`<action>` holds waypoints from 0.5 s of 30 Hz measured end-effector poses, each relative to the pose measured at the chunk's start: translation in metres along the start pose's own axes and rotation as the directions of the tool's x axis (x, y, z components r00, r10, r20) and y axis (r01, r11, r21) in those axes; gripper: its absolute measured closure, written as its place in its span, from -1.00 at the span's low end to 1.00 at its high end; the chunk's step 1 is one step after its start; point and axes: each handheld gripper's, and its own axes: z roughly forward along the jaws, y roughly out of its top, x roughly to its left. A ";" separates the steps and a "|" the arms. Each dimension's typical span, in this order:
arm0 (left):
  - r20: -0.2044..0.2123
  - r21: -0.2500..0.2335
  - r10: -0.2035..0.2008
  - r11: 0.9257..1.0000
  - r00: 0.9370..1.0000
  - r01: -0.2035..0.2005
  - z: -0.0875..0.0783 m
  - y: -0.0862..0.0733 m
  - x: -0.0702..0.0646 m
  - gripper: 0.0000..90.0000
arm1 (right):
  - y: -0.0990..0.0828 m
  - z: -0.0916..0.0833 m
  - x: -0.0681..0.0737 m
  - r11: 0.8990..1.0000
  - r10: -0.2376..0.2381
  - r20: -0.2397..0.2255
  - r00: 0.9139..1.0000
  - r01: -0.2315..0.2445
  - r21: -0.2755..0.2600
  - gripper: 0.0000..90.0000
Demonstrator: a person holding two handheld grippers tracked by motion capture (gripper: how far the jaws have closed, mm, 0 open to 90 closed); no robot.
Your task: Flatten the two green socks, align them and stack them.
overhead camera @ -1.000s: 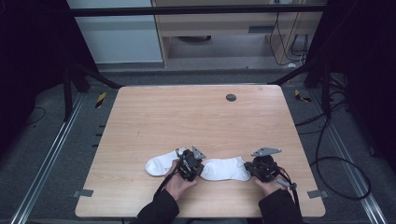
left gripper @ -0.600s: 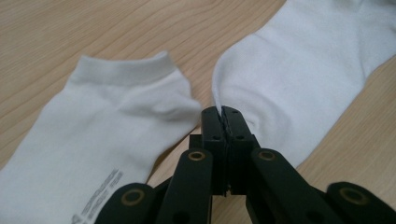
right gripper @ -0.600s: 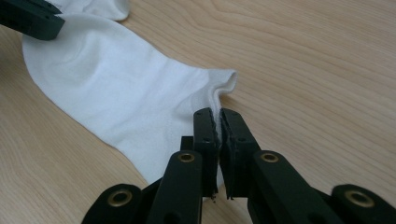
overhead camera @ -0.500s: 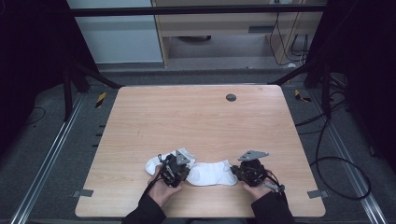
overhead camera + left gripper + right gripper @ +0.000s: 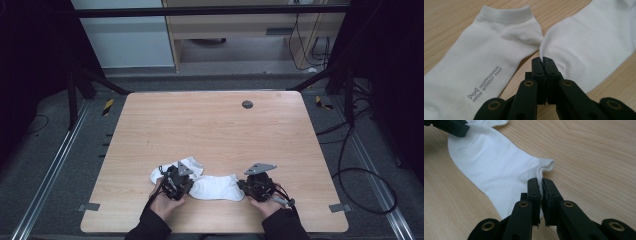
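Two white ankle socks lie near the front edge of the wooden table. My left gripper is shut on the edge of one end of the plain sock. At the opposite end, my right gripper is shut on that sock's cuff. This sock stretches flat between the two grippers. The other sock, with grey print on its sole, lies flat beside the left gripper. A jaw of the left gripper is at the top left of the right gripper view.
A dark round grommet sits in the table's far part. Tape marks are on the front corners. Black frame bars and cables surround the table. Bare wood spreads beyond the socks.
Both hands have slid left and slightly toward the front edge, dragging the plain sock along between them. The printed sock has stayed in place.
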 end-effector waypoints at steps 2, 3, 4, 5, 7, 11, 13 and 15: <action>0.004 0.004 -0.003 1.000 1.000 0.003 0.000 -0.001 0.000 0.95 | 0.000 0.000 0.000 1.000 0.002 0.004 1.000 -0.002 -0.001 0.89; 0.006 0.006 -0.002 1.000 1.000 0.002 -0.001 -0.001 0.000 0.95 | 0.000 0.000 -0.001 1.000 0.006 0.003 1.000 -0.006 0.000 0.89; 0.006 0.005 0.001 1.000 1.000 -0.001 -0.001 -0.002 -0.001 0.95 | 0.000 0.001 -0.001 1.000 0.012 0.005 1.000 -0.012 0.002 0.89; 0.005 0.008 0.006 1.000 1.000 -0.006 -0.001 -0.002 -0.002 0.95 | 0.000 0.001 -0.001 1.000 0.011 0.008 1.000 -0.011 0.002 0.89; 0.004 0.010 0.007 1.000 1.000 -0.007 -0.001 -0.003 -0.003 0.95 | -0.001 0.002 -0.002 1.000 0.008 0.011 1.000 -0.008 0.003 0.89; 0.003 0.014 0.012 1.000 1.000 -0.012 0.000 -0.004 -0.005 0.94 | -0.001 0.003 -0.003 1.000 0.005 0.019 1.000 -0.005 0.011 0.88; 0.005 0.009 0.009 1.000 1.000 -0.010 0.000 -0.004 -0.004 0.89 | -0.001 0.004 -0.003 1.000 0.005 0.018 1.000 -0.006 0.011 0.83; 0.001 -0.001 0.007 1.000 1.000 -0.007 -0.002 -0.004 -0.003 0.75 | -0.001 0.002 -0.003 1.000 0.005 0.022 1.000 -0.005 0.001 0.73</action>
